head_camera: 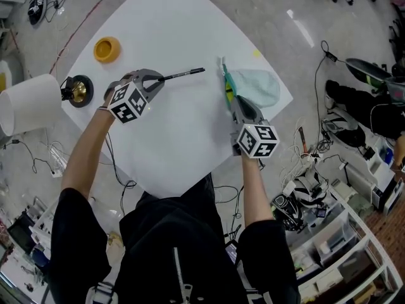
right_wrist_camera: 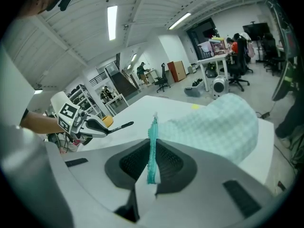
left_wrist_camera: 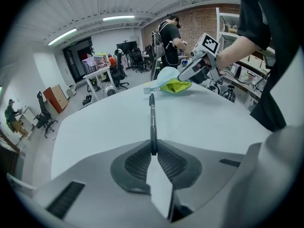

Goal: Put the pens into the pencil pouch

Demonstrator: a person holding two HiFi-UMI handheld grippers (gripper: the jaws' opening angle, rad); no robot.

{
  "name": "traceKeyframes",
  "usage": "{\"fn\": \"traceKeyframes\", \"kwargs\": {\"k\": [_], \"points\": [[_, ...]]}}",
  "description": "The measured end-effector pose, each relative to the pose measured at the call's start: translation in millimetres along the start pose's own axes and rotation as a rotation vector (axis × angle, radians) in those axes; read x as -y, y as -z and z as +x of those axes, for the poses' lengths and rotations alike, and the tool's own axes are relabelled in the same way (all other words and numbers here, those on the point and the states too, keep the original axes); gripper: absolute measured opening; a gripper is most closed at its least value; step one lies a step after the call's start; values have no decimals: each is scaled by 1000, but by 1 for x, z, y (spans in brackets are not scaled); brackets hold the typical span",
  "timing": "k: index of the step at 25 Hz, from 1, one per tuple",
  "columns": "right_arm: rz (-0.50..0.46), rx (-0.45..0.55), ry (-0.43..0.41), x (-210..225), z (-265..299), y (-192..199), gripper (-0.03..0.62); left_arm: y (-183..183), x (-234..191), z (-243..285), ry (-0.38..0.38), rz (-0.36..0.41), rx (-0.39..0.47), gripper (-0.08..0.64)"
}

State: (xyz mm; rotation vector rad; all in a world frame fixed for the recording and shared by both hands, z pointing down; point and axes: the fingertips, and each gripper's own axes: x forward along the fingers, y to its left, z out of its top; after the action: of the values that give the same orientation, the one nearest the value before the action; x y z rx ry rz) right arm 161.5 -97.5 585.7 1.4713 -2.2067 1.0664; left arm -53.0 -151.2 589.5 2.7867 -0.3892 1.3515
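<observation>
A black pen (head_camera: 185, 74) (left_wrist_camera: 152, 122) (right_wrist_camera: 119, 126) sticks out of my left gripper (head_camera: 162, 78) (left_wrist_camera: 153, 151), which is shut on its near end and holds it just above the white table (head_camera: 183, 125), pointing toward the pouch. The pale green checked pencil pouch (head_camera: 258, 86) (left_wrist_camera: 172, 80) (right_wrist_camera: 216, 129) lies at the table's right. My right gripper (head_camera: 233, 100) (right_wrist_camera: 152, 167) is shut on the pouch's teal zipper edge (right_wrist_camera: 152, 144), lifting it. A yellow-green thing (left_wrist_camera: 176, 85) shows in the pouch mouth.
A yellow tape roll (head_camera: 106, 49) sits at the table's far left corner. A white lampshade (head_camera: 28, 103) and brass lamp base (head_camera: 79, 90) stand off the left edge. Cables, crates and shelves crowd the floor at the right (head_camera: 329, 227).
</observation>
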Motion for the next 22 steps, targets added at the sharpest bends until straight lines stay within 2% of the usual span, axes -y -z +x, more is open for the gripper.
{"fn": "traceKeyframes", "kwargs": {"k": [5, 22], "points": [[11, 13, 3, -2, -1, -4, 48, -16, 20, 0, 33, 25, 30, 57], [53, 41, 3, -2, -1, -7, 48, -52, 66, 37, 131, 44, 46, 57]]}}
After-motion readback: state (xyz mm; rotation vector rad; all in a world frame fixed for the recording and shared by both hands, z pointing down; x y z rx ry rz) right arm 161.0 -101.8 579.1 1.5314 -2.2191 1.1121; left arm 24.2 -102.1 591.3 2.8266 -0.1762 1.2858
